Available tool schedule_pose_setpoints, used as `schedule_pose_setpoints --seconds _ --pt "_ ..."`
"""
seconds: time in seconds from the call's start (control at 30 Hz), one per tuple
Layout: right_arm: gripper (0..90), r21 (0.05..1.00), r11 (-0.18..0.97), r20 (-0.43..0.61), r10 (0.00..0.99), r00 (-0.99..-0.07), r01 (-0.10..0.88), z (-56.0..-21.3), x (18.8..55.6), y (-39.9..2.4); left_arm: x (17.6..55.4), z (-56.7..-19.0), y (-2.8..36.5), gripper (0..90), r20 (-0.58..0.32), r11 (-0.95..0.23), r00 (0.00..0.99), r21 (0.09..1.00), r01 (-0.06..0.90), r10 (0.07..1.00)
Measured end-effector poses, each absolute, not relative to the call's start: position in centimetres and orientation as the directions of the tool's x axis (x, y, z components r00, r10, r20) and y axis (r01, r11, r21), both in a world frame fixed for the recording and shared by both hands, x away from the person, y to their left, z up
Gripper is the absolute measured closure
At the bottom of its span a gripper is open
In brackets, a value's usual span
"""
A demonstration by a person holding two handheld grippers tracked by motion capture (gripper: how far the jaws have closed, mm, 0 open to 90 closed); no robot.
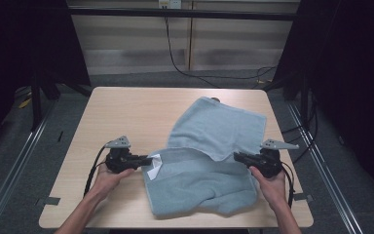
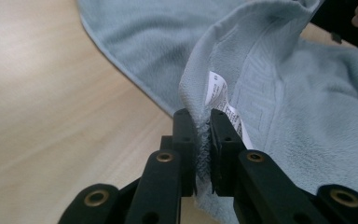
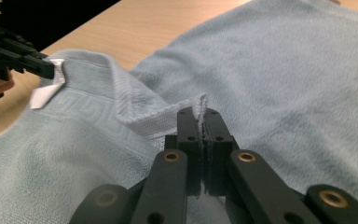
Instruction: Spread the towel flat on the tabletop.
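I have both tongs, left (image 2: 204, 116) and right (image 3: 199, 114), clamped on the hemmed corners of the soft, limp light-blue towel (image 1: 209, 146) draped across the table (image 1: 126, 112), the best holds since it sags elsewhere.

A pale blue terry towel (image 1: 209, 161) lies rumpled on the right half of the table (image 1: 126, 112), its far part spread flat toward the far right corner, its near part folded over in a thick bunch by the near edge. A woven band with a key pattern (image 2: 261, 88) runs along the hem. A white care label (image 2: 219, 93) hangs at the left corner. That corner is lifted and pinched, and the hem's right corner (image 3: 200, 105) is pinched too, the hem stretched between them
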State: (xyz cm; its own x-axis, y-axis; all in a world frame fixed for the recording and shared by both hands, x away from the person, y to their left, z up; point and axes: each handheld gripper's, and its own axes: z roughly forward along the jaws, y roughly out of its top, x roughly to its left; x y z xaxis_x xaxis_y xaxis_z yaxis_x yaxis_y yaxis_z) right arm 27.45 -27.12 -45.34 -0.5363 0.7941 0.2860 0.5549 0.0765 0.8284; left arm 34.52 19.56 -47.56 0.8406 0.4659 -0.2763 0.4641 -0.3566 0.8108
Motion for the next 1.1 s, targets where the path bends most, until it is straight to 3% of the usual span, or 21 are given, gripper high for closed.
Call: schedule_pose_setpoints --seconds 0.1,0.33,0.53,0.63,0.73,0.93,1.1 --pt "88.0 0.846 0.066 0.278 0.792 -0.544 0.528 -44.1 28.1 -27.2 34.9 -45.8 20.2 83.0 -0.282 -0.317 0.839 0.832 0.455 0.465" --pt "88.0 0.923 0.036 0.211 0.785 -0.582 0.383 -36.0 28.4 -27.5 35.5 -39.2 21.4 83.1 -0.232 -0.218 0.848 0.903 0.370 0.476" --pt "88.1 0.960 0.033 0.149 0.783 -0.604 0.280 -30.2 27.8 -27.4 35.0 -33.1 21.9 83.1 -0.182 -0.125 0.862 0.955 0.270 0.473" --pt "88.1 0.973 0.011 0.141 0.761 -0.634 0.230 -28.8 26.3 -27.3 33.8 -32.3 22.2 83.1 -0.162 -0.111 0.872 0.965 0.238 0.463" --pt "88.0 0.963 0.051 0.139 0.745 -0.652 0.263 -30.5 24.4 -27.0 32.1 -34.5 22.3 83.0 -0.170 -0.158 0.884 0.952 0.261 0.436" --pt "88.0 0.892 0.101 0.245 0.712 -0.658 0.442 -39.9 19.8 -26.7 28.3 -42.5 22.4 83.0 -0.272 -0.181 0.866 0.910 0.374 0.420" --pt "88.0 0.836 0.142 0.286 0.710 -0.644 0.529 -44.8 16.3 -27.0 25.6 -45.7 22.2 82.9 -0.291 -0.289 0.883 0.867 0.407 0.368"
